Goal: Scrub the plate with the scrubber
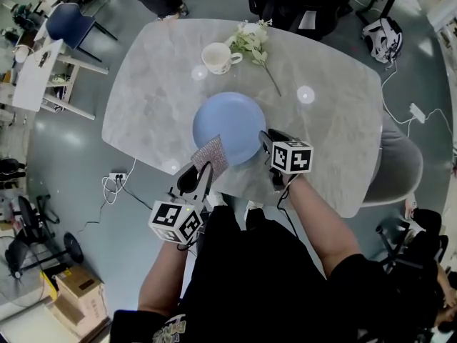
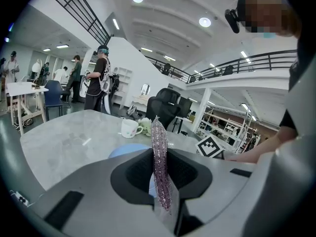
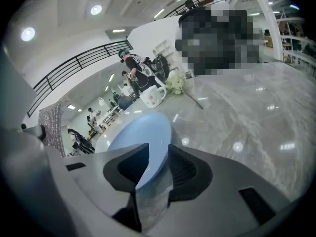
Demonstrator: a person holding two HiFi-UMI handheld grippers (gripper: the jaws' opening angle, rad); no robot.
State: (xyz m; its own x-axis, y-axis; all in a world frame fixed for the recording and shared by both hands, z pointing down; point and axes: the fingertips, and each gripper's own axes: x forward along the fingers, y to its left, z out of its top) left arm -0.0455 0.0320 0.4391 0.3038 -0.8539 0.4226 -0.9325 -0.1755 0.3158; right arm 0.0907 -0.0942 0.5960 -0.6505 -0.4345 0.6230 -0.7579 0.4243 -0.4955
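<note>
The blue plate (image 1: pixel 230 123) lies flat on the grey table (image 1: pixel 335 120), and the 2 grippers sit at its near edge. No suds or dirt show how much scrubbing is done. The left gripper (image 1: pixel 203 168) pinches the sparkly scrubber (image 1: pixel 211 154) upright over the plate's near-left rim. The right gripper (image 1: pixel 265 141) points in from the near-right, low, with its jaws apart around the rim and not clamping it.

Layout, head view: plate (image 1: pixel 230 123) on table (image 1: pixel 335 120), ctr, toward near edge. Behind plate, slightly L: cup (image 1: pixel 216 57). Just R of cup: flowers (image 1: pixel 251 38), stem running near-R. Over plate's near-L rim: scrubber (image 1: pixel 212 153), betw. jaws of left gripper (image 1: pixel 201 170). At near-R rim: right gripper (image 1: pixel 265 141), rim betw. its jaws.
</note>
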